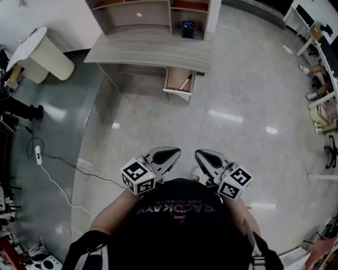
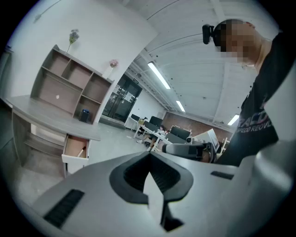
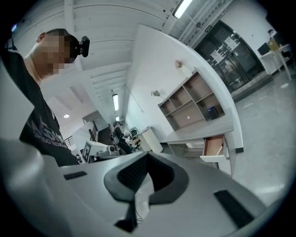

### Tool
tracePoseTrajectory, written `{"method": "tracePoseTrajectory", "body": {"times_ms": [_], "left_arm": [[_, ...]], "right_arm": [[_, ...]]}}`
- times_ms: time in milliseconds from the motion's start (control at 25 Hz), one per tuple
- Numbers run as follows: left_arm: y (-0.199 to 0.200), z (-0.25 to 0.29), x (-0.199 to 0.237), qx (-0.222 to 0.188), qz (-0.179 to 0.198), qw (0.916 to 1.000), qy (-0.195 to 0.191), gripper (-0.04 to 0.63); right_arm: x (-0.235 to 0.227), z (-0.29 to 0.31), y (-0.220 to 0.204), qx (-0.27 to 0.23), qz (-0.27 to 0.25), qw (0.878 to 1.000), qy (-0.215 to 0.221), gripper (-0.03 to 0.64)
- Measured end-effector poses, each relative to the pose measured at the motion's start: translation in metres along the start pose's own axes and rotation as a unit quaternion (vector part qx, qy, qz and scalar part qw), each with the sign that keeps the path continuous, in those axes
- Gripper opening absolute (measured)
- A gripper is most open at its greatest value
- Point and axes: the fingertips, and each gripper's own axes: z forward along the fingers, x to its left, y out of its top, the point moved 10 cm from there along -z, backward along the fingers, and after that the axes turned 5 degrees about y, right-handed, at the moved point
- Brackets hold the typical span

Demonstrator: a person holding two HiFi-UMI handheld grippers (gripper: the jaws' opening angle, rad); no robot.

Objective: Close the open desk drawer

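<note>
Currently the left gripper (image 1: 170, 157) and the right gripper (image 1: 207, 160) sit side by side against the person's torso, well apart from the desk (image 1: 150, 51). Both pairs of jaws are fully closed, pad against pad, with nothing between them. Keep them so: a closed tip makes a firm pushing surface.

Step in hand, as judged: approach. The drawer cannot be reached from this standoff.

1. Walk across the bare floor toward the desk's front. A cable (image 1: 53, 182) trails on the floor off the desk's left side; the direct line to the drawer runs clear of it.
2. Locate the drawer (image 1: 179, 83). It hangs under the desk's right end, pulled out toward the person, with its white front panel (image 1: 177, 94) facing the approach.
3. Check the contents. A light stick-like item (image 1: 185, 82) lies slantwise inside. It appears to sit below the rim and should not obstruct closing, though this cannot be confirmed from so far off.
4. Place one closed tip at the middle of the front panel and push straight toward the desk. An off-centre push may skew the drawer on its runners.
5. Stop when the panel is flush with the desk's front.

A shelf unit (image 1: 142, 13) stands on the desk's rear and plays no part.
</note>
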Motion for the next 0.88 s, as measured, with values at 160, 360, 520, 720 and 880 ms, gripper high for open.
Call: {"method": "tracePoseTrajectory", "body": {"times_ms": [160,360,520,720,880], "left_arm": [[0.001,0.0,0.002,-0.001,-0.002,1.0,0.001,0.011],[0.0,-0.004,0.0,-0.003,-0.002,1.0,0.003,0.011],[-0.001,-0.007,0.0,-0.005,-0.007,0.9999,0.005,0.011],[-0.002,-0.012,-0.001,-0.008,-0.008,0.9999,0.006,0.011],[-0.003,-0.019,0.003,-0.012,-0.006,0.9998,0.016,0.011]], "right_arm": [[-0.001,0.002,0.002,0.001,-0.002,1.0,0.001,0.014],[0.002,0.001,0.0,0.002,-0.003,1.0,0.003,0.014],[0.004,0.002,0.002,-0.006,-0.007,1.0,0.014,0.015],[0.006,0.005,0.002,0.003,-0.012,1.0,0.011,0.015],[0.008,0.011,0.002,0.007,-0.02,1.0,0.005,0.015]]}}
